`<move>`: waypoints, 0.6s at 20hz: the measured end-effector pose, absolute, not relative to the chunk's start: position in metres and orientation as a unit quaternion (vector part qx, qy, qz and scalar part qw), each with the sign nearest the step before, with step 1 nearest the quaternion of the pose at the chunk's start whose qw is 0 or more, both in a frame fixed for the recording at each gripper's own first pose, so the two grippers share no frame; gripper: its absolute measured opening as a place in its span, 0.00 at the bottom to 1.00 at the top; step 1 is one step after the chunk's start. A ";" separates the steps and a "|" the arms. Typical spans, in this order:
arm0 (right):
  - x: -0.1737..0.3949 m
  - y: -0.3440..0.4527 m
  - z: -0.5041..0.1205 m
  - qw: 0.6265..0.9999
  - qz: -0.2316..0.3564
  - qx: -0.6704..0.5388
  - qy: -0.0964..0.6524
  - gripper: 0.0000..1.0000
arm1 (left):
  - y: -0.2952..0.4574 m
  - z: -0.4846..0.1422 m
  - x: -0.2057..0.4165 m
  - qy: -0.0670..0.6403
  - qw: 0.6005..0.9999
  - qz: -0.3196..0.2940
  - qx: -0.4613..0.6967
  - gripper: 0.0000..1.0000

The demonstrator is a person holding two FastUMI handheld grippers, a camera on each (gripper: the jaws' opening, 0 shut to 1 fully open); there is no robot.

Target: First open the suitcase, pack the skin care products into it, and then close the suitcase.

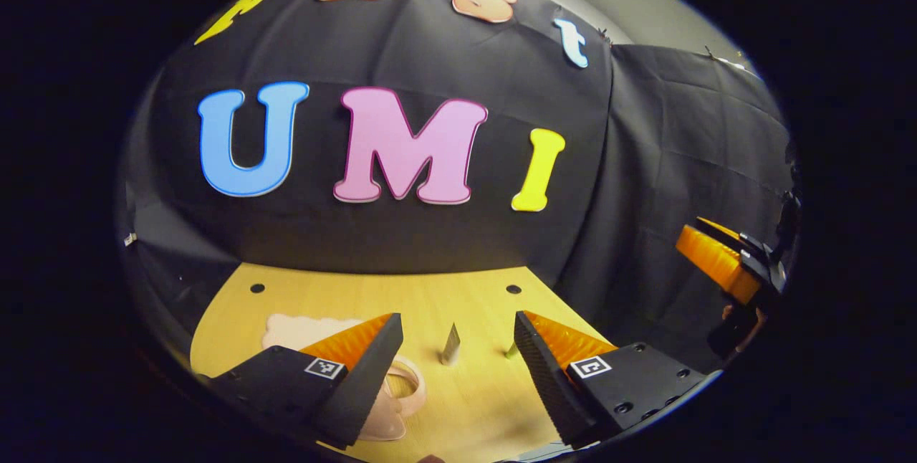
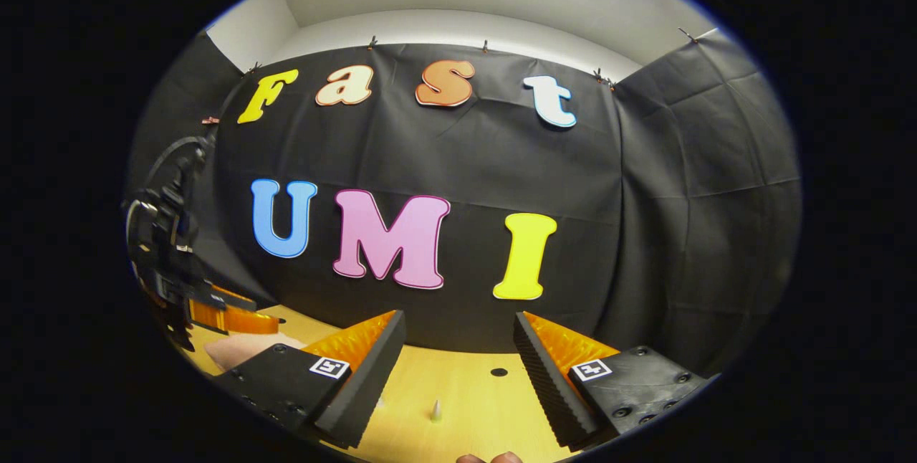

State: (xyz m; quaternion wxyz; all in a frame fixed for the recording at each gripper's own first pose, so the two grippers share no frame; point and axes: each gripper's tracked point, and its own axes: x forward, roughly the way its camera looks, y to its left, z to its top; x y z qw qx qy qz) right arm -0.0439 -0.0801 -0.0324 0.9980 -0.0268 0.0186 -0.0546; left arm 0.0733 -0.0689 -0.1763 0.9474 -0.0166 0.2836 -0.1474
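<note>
A pale pink suitcase lies on the wooden table, partly hidden behind one finger of my left gripper; its looped handle shows beside that finger. A small silvery tube stands on the table ahead between the fingers, with a smaller greenish item to its right. My left gripper is open and holds nothing. In the right gripper view, my right gripper is also open and holds nothing, above the table, where a small pointed tube stands. The pink suitcase lies at the left.
The black cloth wall stands close behind the table's far edge. The right gripper hovers at the right, off the table's side. The left gripper hangs over the suitcase at the left. Fingertips of a hand show at the bottom edge.
</note>
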 end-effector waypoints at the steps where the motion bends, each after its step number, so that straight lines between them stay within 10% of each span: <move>1: -0.045 -0.088 -0.037 0.998 -0.059 -0.027 0.022 0.96 | -0.069 -0.195 0.075 0.314 0.939 -0.142 -0.011 0.98; 12: -0.061 -0.192 -0.095 0.986 -0.137 0.010 0.095 0.94 | -0.062 -0.395 0.115 0.586 0.809 -0.043 -0.006 0.96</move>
